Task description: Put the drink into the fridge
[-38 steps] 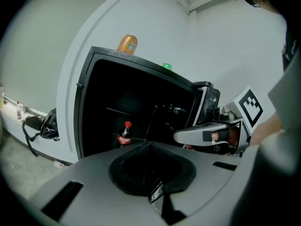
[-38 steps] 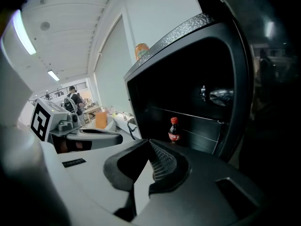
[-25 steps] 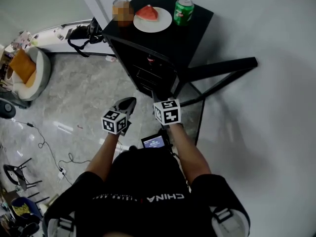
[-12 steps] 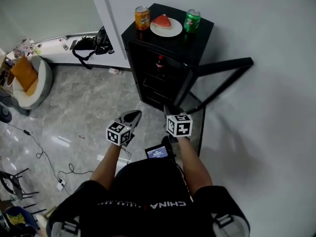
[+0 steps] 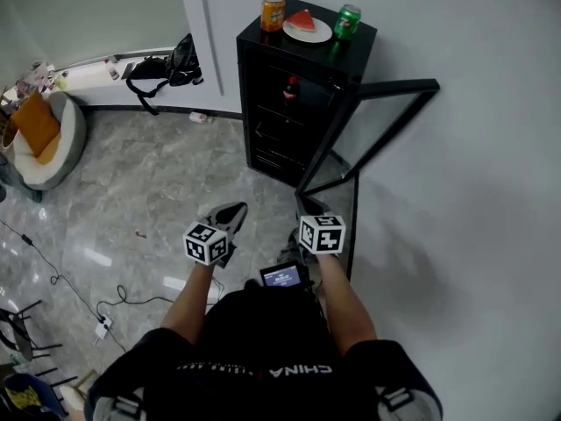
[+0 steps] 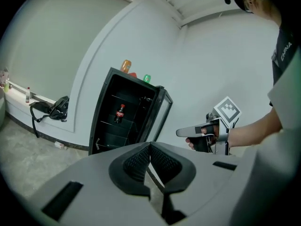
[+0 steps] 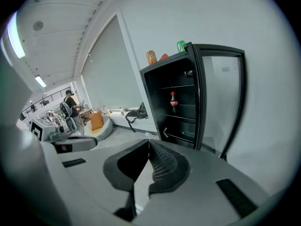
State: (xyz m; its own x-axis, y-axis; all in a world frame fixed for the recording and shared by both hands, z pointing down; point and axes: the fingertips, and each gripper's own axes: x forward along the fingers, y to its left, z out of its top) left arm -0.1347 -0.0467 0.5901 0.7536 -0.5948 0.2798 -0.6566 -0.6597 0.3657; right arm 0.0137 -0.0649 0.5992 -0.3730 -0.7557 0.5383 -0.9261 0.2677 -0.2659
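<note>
A black fridge stands against the wall with its glass door swung open to the right. On its top are an orange can, a green can and a plate with a watermelon slice. Inside, a cola bottle stands on a shelf; the right gripper view shows this cola bottle too. My left gripper and right gripper hang side by side well short of the fridge. The left gripper and the right gripper are both shut and hold nothing.
A black bag lies at the wall left of the fridge. A round seat with an orange cushion is at far left. Cables trail over the grey floor. A white wall runs along the right. A person stands far off.
The fridge has drawn farther away and higher in the head view, so I have backed off from it. Both grippers stay shut and empty, side by side.
</note>
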